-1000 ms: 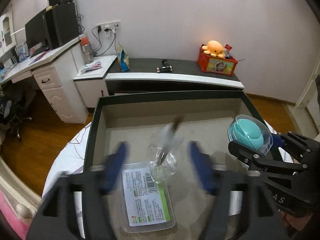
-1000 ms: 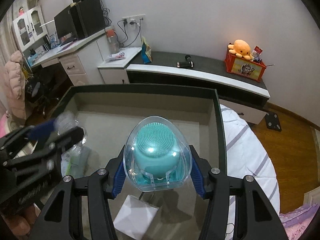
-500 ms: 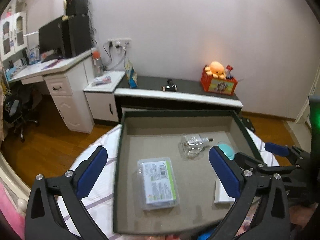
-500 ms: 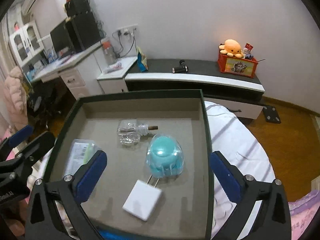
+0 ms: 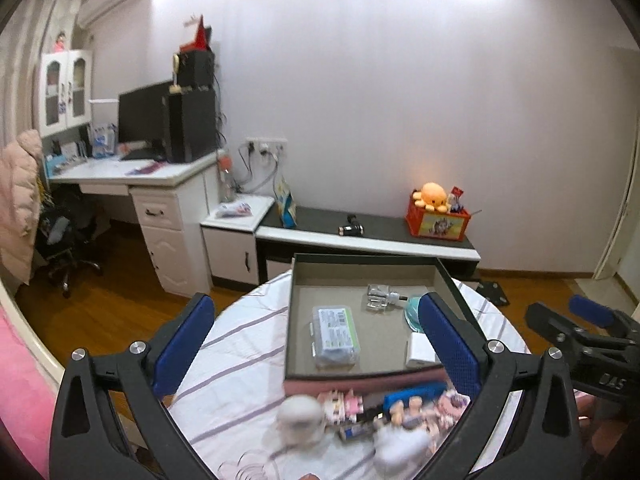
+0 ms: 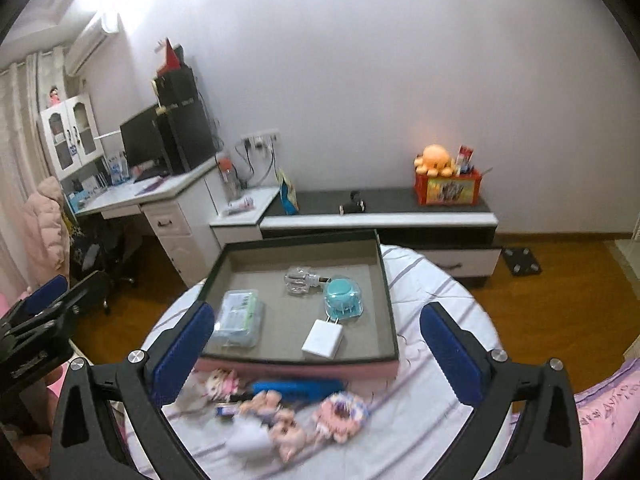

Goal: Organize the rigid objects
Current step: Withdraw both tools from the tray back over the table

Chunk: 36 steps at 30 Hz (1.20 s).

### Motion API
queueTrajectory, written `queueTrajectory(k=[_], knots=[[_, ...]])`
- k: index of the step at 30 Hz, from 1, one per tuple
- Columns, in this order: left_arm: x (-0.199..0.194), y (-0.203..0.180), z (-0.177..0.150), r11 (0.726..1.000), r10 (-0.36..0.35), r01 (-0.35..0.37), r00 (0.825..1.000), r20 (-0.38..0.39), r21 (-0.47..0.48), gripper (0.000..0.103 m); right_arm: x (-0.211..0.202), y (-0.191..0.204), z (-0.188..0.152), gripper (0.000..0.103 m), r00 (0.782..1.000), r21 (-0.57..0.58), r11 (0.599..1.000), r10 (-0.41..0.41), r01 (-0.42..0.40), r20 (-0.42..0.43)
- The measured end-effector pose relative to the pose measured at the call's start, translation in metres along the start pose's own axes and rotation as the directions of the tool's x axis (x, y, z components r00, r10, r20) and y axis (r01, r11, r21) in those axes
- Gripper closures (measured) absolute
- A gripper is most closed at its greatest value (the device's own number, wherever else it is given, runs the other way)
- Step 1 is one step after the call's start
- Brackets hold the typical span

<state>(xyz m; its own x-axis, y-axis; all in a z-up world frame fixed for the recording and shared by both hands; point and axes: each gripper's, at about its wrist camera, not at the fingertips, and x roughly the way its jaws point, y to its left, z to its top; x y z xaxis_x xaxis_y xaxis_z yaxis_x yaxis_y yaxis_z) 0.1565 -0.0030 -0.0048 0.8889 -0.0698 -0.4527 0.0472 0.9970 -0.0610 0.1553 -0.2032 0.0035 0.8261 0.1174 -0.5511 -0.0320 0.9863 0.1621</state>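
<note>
A dark-rimmed shallow box point(image 6: 390, 320) point(image 5: 289, 320) stands on a round table with a striped cloth. In it lie a clear case with a green label point(image 6: 238, 318) point(image 5: 335, 336), a clear glass bottle point(image 6: 300, 280) point(image 5: 378, 296), a teal silicone brush in a clear dome point(image 6: 342, 296) point(image 5: 412, 310) and a white charger point(image 6: 323, 339) point(image 5: 420, 350). My left gripper point(image 5: 316, 356) and my right gripper point(image 6: 316, 356) are both open and empty, held back above the table's near side.
Blurred small toys, a blue stick-like object point(image 6: 296, 388) and a white ball-like item point(image 5: 300, 416) lie on the cloth point(image 6: 432, 304) in front of the box. A low cabinet with an orange plush point(image 6: 436, 158) stands behind, a desk at left.
Both grippers let go of their objects into the box, opened wide and pulled back and up. The bottle and the teal brush now lie in the box.
</note>
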Motion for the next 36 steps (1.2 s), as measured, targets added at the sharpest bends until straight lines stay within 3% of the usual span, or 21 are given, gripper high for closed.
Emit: queueTrajectory(k=[8, 13, 19, 36], knots=[[-0.079, -0.003, -0.028, 1.0, 0.01, -0.011, 0.998, 0.062, 0.003, 0.0, -0.09, 0.018, -0.037, 0.0, 0.992, -0.03, 0.999, -0.033, 0.037, 0.123], [-0.113, -0.011, -0.048, 0.999, 0.016, -0.018, 0.997, 0.077, 0.027, 0.0, -0.125, 0.019, -0.065, 0.0, 0.986, -0.028, 0.998, -0.059, 0.064, 0.153], [-0.135, -0.013, -0.068, 0.999, 0.015, -0.016, 0.998, 0.061, 0.03, 0.0, -0.141, 0.022, -0.089, 0.0, 0.99, -0.037, 0.998, -0.05, 0.055, 0.133], [-0.156, -0.009, -0.085, 1.0, 0.015, -0.015, 0.999, 0.05, 0.01, 0.0, -0.155, 0.038, -0.102, 0.0, 0.99, -0.078, 0.996, -0.031, 0.043, 0.141]])
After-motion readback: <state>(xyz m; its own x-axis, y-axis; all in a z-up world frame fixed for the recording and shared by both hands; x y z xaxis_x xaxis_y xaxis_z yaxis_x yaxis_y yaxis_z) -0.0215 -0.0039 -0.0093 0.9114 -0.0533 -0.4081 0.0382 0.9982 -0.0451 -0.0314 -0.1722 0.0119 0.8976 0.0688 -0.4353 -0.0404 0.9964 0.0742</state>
